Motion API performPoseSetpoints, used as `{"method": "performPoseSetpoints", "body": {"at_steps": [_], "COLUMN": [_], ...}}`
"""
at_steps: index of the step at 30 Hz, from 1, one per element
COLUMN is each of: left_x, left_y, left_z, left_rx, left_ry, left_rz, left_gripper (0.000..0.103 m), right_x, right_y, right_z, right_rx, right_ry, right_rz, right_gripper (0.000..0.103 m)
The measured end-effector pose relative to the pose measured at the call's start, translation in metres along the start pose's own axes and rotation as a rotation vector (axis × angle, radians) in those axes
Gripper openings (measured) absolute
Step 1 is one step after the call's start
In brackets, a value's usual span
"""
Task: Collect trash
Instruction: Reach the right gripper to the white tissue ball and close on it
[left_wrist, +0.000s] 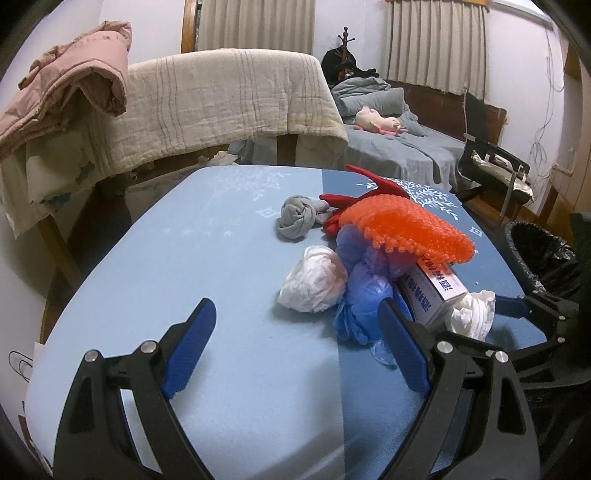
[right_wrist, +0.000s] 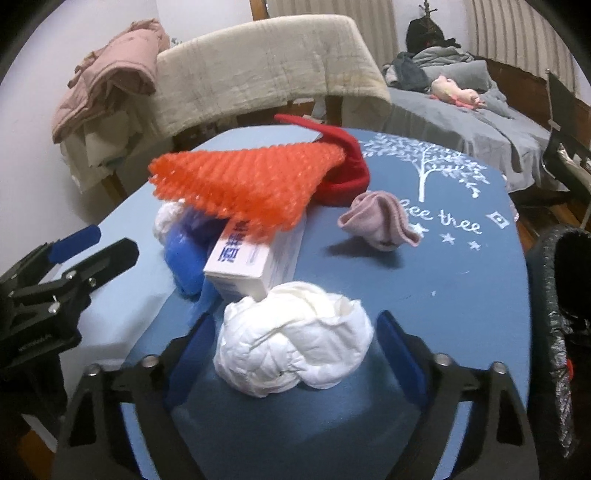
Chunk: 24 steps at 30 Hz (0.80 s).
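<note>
**White tissue wad framed for pickup**

Crumpled white tissue wad (right_wrist: 295, 339) lies on the blue table mat (right_wrist: 461, 280), between the right gripper (right_wrist: 295, 350) fingers, not visibly pinched. Light, soft, compressible: grip mid-bulk. Left gripper (left_wrist: 295, 347) is wide, empty.

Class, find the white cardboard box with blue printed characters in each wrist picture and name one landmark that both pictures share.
Left wrist view: the white cardboard box lies right of centre, under the orange bubble-wrap sheet, behind the right finger.
Right wrist view: the box lies left of centre, under the same orange sheet, behind a crumpled white paper wad.
Shared landmark: the red felt hat behind the orange sheet.
</note>
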<state>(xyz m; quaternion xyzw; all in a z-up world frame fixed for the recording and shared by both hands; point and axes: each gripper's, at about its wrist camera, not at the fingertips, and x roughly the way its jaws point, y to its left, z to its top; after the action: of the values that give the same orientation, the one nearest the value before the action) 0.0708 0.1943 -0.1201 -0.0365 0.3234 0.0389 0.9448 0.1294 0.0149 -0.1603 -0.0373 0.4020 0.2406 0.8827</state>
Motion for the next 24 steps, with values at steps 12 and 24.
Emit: {"method": "performPoseSetpoints", "body": {"at_steps": [12,24], "left_x": [0.004,0.020], "left_y": [-0.001,0.000], "left_z": [0.001,0.010], "left_rx": [0.009,-0.007], "left_ry": [-0.005,0.011], "left_rz": [-0.007,-0.021], "left_gripper": [0.087,0.075], "right_x": [-0.007,-0.009], "right_y": [-0.018,-0.039], "right_z": [-0.003,0.010], "right_rx": [0.044,0.047], "right_ry": [0.015,-0.032], "right_rz": [0.052,-0.050], "right_gripper": [0.042,0.042]}}
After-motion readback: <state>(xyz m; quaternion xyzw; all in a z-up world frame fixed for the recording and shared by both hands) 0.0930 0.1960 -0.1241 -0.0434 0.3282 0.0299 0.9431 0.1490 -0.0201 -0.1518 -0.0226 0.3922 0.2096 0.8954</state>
